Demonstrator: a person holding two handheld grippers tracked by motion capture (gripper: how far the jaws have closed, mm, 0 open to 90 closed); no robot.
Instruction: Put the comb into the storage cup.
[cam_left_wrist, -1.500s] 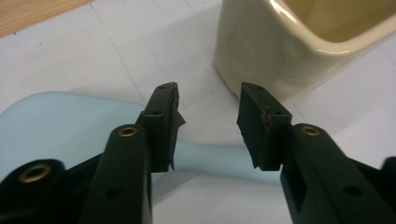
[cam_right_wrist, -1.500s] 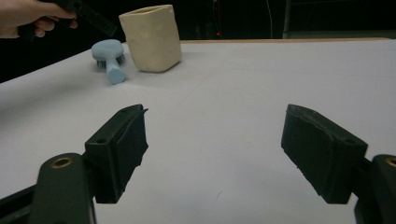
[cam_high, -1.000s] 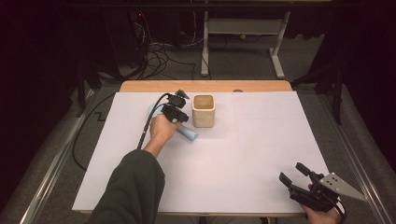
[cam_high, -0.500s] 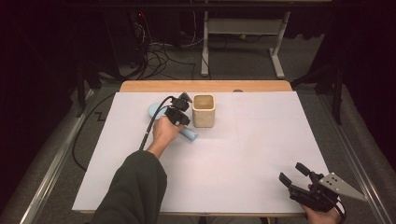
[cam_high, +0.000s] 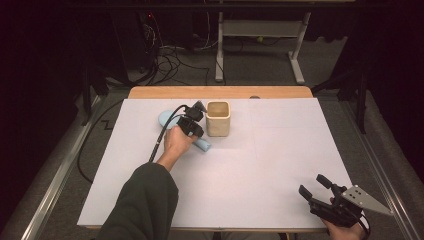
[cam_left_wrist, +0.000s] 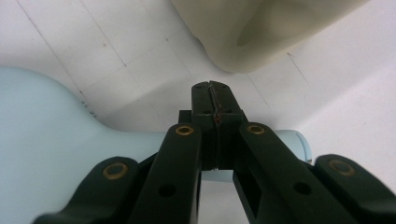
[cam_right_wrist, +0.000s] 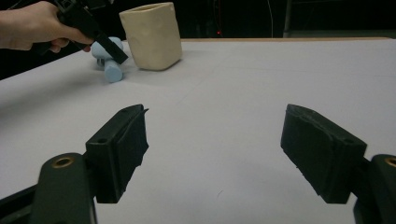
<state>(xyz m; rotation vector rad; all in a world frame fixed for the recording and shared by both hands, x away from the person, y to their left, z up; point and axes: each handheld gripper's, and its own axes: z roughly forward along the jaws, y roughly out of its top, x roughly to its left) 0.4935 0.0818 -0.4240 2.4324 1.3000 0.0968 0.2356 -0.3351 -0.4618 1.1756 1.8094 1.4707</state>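
hidden: pale blue bottle (cam_high: 165, 120) middle, under left hand (cam_high: 176, 142) | cut off: cream cup (cam_left_wrist: 261, 28), top edge

Landmark: a wooden table (cam_high: 220, 92), its top covered by a white sheet (cam_high: 260, 165).
Beyond the table: a pale metal desk frame (cam_high: 260, 45) stands on the floor.
Left of that frame: black cables (cam_high: 170, 62) lie tangled on the floor.
Floor: grey carpet (cam_high: 330, 75) around the table.
Beside the table: metal rails (cam_high: 55, 185) run along both sides.
Light: table lit, room behind it dark.
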